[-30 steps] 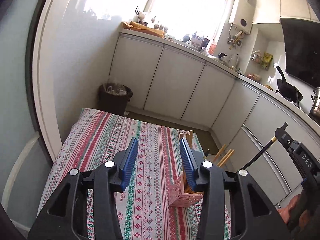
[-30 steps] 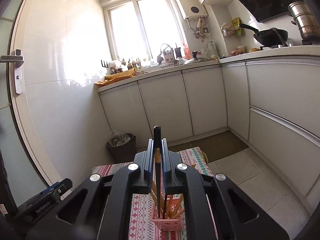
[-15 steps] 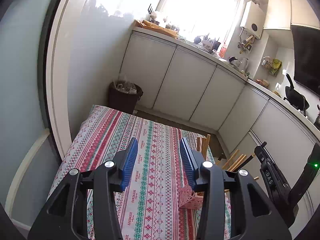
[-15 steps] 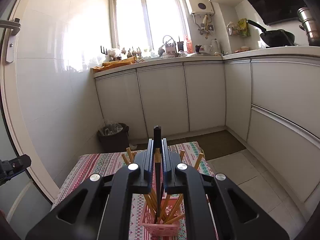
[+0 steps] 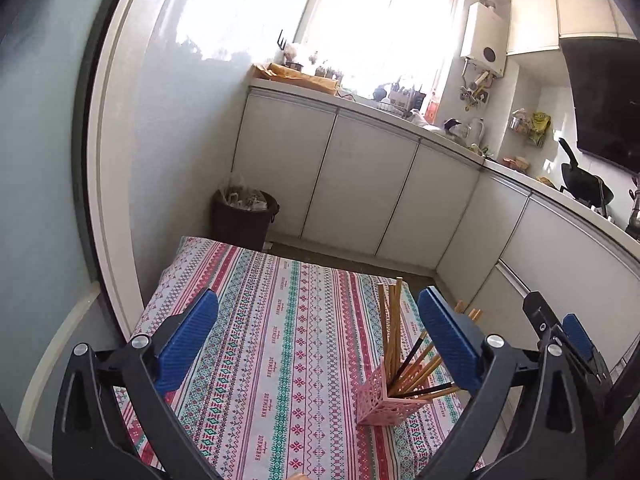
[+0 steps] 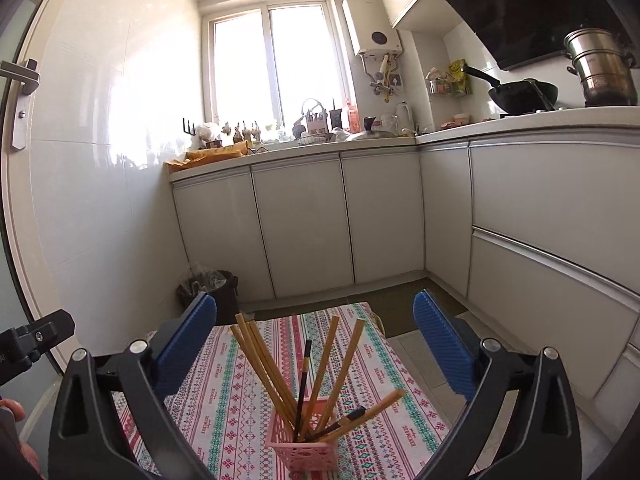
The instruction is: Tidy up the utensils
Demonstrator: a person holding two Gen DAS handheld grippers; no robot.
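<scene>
Chopsticks (image 6: 320, 380) in basket (image 6: 308, 450) (pink)

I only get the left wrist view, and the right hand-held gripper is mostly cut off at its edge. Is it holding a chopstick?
Observer: No. The right hand-held gripper has its jaws opening, and its pads press on nothing.
Operator: Where is the pink basket relative to it?
Observer: The pink basket stands straight ahead of it, low and centred between the jaws, with the chopsticks fanned out in it.
Operator: What stands on the stove beyond the wok?
Observer: A stacked steel pot, shown whole in the right wrist view.
</scene>
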